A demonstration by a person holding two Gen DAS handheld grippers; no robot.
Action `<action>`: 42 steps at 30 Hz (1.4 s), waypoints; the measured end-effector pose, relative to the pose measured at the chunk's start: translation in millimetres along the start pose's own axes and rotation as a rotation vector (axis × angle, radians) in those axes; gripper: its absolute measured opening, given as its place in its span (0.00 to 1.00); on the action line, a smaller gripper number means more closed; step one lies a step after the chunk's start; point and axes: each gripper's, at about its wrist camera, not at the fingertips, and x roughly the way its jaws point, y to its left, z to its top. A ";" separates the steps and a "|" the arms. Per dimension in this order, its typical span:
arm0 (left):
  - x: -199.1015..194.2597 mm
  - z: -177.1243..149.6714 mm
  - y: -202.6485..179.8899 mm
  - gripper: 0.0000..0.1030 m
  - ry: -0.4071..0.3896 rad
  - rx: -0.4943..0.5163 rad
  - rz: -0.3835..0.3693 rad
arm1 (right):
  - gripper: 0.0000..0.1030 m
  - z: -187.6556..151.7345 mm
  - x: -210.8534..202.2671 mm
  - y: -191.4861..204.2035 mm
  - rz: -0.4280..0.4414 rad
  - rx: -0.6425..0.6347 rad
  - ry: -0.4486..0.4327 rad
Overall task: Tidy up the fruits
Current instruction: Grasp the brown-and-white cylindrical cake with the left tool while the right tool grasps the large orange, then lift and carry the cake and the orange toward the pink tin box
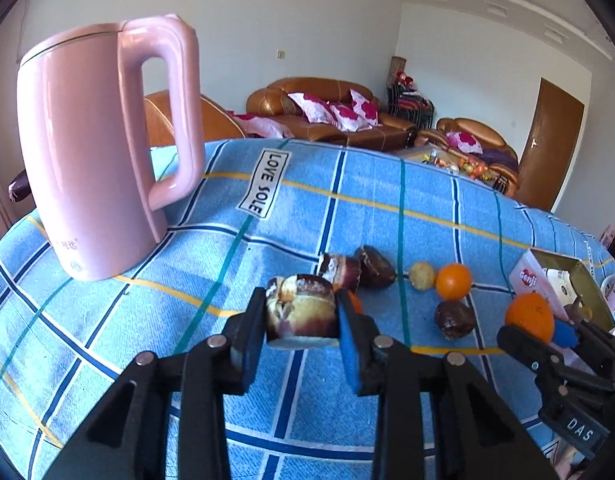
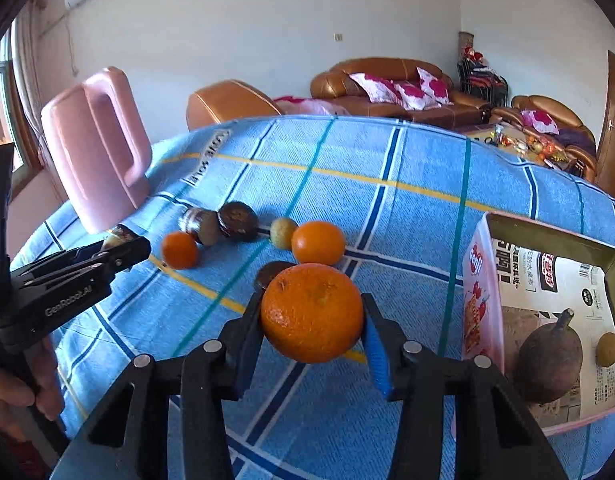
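My left gripper (image 1: 301, 308) is shut on a purple and yellow fruit (image 1: 301, 316), held just above the blue checked cloth (image 1: 347, 208). My right gripper (image 2: 312, 314) is shut on a large orange (image 2: 311, 312), lifted off the cloth to the left of an open cardboard box (image 2: 547, 236). In the box lie a brown fruit with a stem (image 2: 547, 356) and a small yellow-green fruit (image 2: 607, 349). Loose on the cloth are a second orange (image 2: 318, 242), a small orange (image 2: 180, 250), dark purple fruits (image 2: 237, 221) and a small yellow fruit (image 2: 283, 233).
A tall pink kettle (image 1: 91, 160) stands at the table's far left. A hand (image 2: 11, 392) holds the left gripper (image 2: 123, 250) at the left edge of the right wrist view. Brown sofas (image 1: 327, 112) and a door (image 1: 555, 140) lie beyond the table.
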 end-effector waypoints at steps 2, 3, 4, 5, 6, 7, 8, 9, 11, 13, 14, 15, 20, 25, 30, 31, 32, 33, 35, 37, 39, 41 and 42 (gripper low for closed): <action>-4.0 1.6 0.7 0.34 -0.033 -0.012 -0.022 | 0.47 -2.2 -8.4 7.1 0.005 -0.002 -0.043; -4.7 2.9 0.9 0.34 -0.049 -0.010 -0.021 | 0.47 -2.1 -11.5 10.3 0.006 -0.003 -0.064; -5.5 4.2 0.2 0.34 -0.066 -0.005 -0.017 | 0.47 -2.5 -14.5 13.5 0.001 -0.007 -0.084; -6.7 4.7 -0.6 0.34 -0.081 -0.002 -0.016 | 0.47 -2.1 -17.7 15.8 -0.014 -0.018 -0.104; -7.8 5.1 -1.4 0.34 -0.093 0.000 -0.023 | 0.47 -2.5 -21.1 18.5 -0.035 -0.027 -0.126; -9.0 5.2 -3.1 0.34 -0.102 0.003 -0.032 | 0.47 -3.1 -24.8 20.1 -0.056 -0.033 -0.149; -10.7 4.3 -4.8 0.34 -0.111 0.007 -0.038 | 0.47 -5.0 -29.3 18.9 -0.079 -0.036 -0.169; -11.0 4.2 -6.5 0.34 -0.118 0.014 -0.034 | 0.47 -5.1 -31.1 19.7 -0.104 -0.038 -0.184; -11.4 2.8 -11.6 0.34 -0.129 0.036 -0.003 | 0.47 -5.4 -33.0 18.4 -0.151 -0.036 -0.207; -11.2 1.5 -17.0 0.34 -0.136 0.060 0.015 | 0.47 -6.1 -37.9 12.2 -0.189 -0.019 -0.226; -11.0 1.5 -19.1 0.34 -0.138 0.068 0.019 | 0.47 -5.5 -38.5 9.1 -0.203 -0.009 -0.233; -11.5 1.2 -21.0 0.34 -0.143 0.074 0.025 | 0.47 -5.3 -38.8 6.6 -0.215 0.000 -0.237; -14.4 -0.9 -24.7 0.34 -0.159 0.089 0.052 | 0.47 -5.6 -41.9 1.5 -0.246 0.020 -0.251; -15.0 -2.0 -26.9 0.34 -0.164 0.092 0.064 | 0.47 -7.7 -44.5 1.0 -0.255 0.024 -0.255; -17.5 -3.9 -29.8 0.34 -0.173 0.095 0.078 | 0.47 -9.7 -48.4 1.1 -0.270 0.021 -0.261; -17.8 -4.2 -31.0 0.34 -0.175 0.099 0.081 | 0.47 -10.1 -49.2 1.6 -0.275 0.018 -0.263; -18.1 -4.7 -33.0 0.34 -0.176 0.104 0.081 | 0.47 -10.6 -50.1 2.1 -0.281 0.014 -0.266; -18.5 -5.0 -34.6 0.34 -0.176 0.109 0.080 | 0.47 -11.3 -51.2 2.3 -0.287 0.010 -0.268; -19.5 -5.7 -37.6 0.34 -0.180 0.115 0.082 | 0.47 -12.1 -52.6 2.2 -0.290 0.006 -0.269; -20.6 -6.3 -40.7 0.34 -0.184 0.121 0.085 | 0.47 -12.6 -53.3 2.0 -0.290 0.006 -0.269; -22.3 -7.3 -43.9 0.34 -0.190 0.127 0.088 | 0.47 -12.7 -53.3 2.1 -0.291 0.005 -0.269; -22.9 -7.8 -47.0 0.34 -0.191 0.133 0.089 | 0.47 -13.5 -54.7 1.6 -0.292 0.004 -0.270; -23.1 -8.0 -48.2 0.34 -0.190 0.135 0.091 | 0.47 -14.5 -56.1 0.6 -0.293 0.004 -0.271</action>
